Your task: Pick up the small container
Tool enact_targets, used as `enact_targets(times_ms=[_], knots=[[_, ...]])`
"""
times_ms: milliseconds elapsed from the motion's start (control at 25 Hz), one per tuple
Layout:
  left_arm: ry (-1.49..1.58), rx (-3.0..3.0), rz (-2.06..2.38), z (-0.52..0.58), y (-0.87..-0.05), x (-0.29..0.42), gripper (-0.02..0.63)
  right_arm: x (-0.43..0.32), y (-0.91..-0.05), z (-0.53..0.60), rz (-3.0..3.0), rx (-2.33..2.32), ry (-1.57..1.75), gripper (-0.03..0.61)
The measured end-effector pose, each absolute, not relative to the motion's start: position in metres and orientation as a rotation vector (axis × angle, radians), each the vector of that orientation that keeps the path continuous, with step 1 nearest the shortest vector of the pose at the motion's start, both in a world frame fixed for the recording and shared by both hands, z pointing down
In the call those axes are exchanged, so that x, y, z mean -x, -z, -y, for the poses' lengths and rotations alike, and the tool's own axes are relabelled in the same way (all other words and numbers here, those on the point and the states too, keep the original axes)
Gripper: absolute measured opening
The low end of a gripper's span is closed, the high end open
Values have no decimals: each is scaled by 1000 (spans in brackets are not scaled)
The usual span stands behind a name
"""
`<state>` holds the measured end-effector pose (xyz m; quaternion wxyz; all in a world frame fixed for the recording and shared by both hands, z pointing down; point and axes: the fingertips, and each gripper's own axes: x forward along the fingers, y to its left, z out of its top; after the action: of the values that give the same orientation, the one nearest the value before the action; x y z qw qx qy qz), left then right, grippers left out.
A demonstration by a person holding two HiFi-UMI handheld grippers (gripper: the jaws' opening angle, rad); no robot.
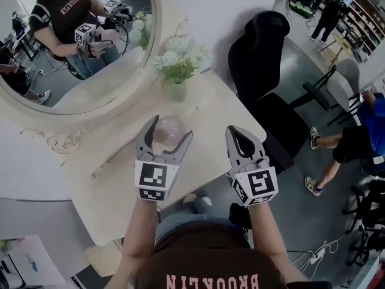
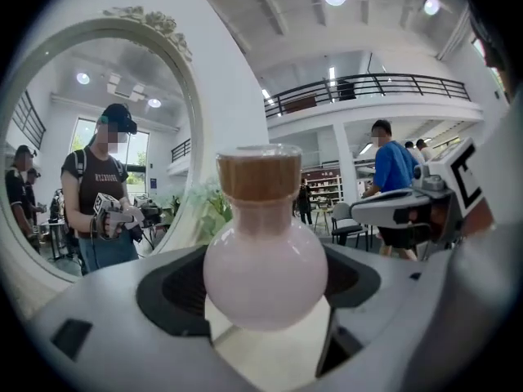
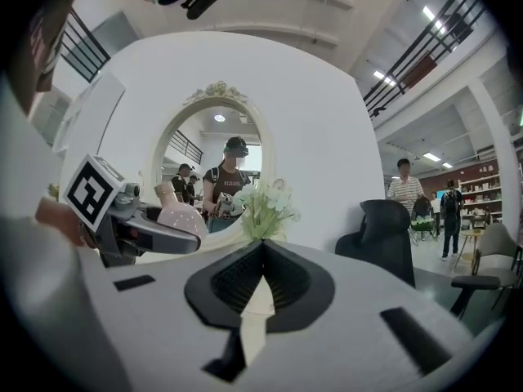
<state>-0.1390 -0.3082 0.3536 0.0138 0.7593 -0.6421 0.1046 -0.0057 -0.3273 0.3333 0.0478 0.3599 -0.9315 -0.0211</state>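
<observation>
The small container point(image 1: 167, 132) is a pale pink round-bellied bottle with a brown cork-like top, standing out over the cream table point(image 1: 114, 179). My left gripper point(image 1: 172, 127) has its jaws on either side of the belly, shut on it. In the left gripper view the container point(image 2: 263, 276) fills the gap between the dark pads point(image 2: 176, 288). Whether its base touches the table I cannot tell. My right gripper point(image 1: 236, 131) hovers to the right near the table's edge, shut and holding nothing. The right gripper view shows its own jaws point(image 3: 262, 247) meeting, with the container point(image 3: 178, 215) off to the left.
A vase of white flowers point(image 1: 177, 65) stands just behind the container, against a large oval mirror point(image 1: 78, 41). A black office chair point(image 1: 264, 59) is beyond the table's right edge. A seated person point(image 1: 355, 137) is at far right.
</observation>
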Motion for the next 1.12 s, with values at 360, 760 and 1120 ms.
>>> enact_targets(times_ms=[360,760,1120], knots=[[-258,-2246,2156,274,-337,155,374,16,-314,309,2913,-966,142,-2],[-264,-2233,2192,258,-332,152,374,17,-307,302,2925,-942,183,-2],[-255,-2245,2199,261,-333,151,374,17,-314,305,2929,-941,191,-2]])
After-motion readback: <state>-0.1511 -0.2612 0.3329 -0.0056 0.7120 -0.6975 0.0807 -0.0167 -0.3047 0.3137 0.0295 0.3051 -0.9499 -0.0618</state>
